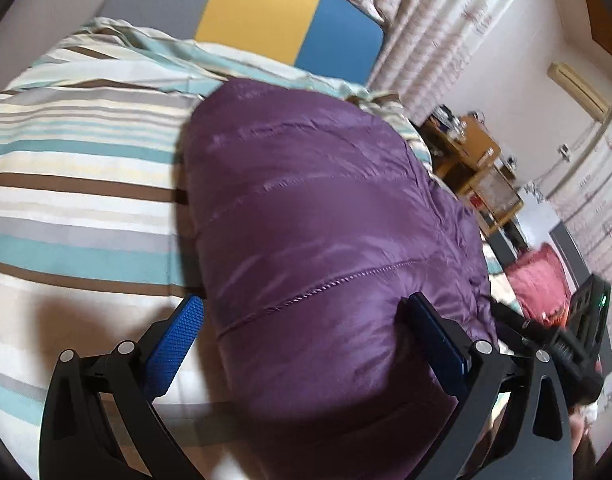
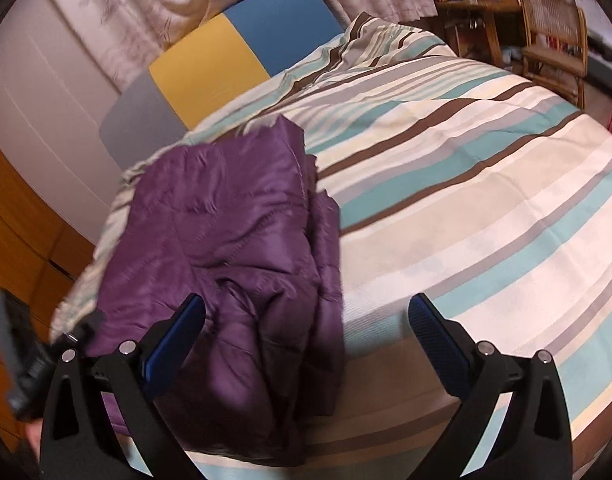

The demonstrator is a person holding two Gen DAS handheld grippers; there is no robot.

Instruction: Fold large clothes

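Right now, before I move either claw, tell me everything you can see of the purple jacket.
The purple jacket is a shiny, quilted, puffy garment with stitched seams across it. It lies folded into a bulky bundle on the striped bedding, near the bed's edge, with crumpled layers at its near end. Both claws are open above it: the left claw straddles its near end, and the right claw hangs over its right edge. Whether either touches the fabric is unclear.

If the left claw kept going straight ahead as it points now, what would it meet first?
Most likely the purple quilted jacket: it fills the space between the open left claw and lies directly ahead on the striped bedcover. Depth is hard to judge, but nothing shows in between.
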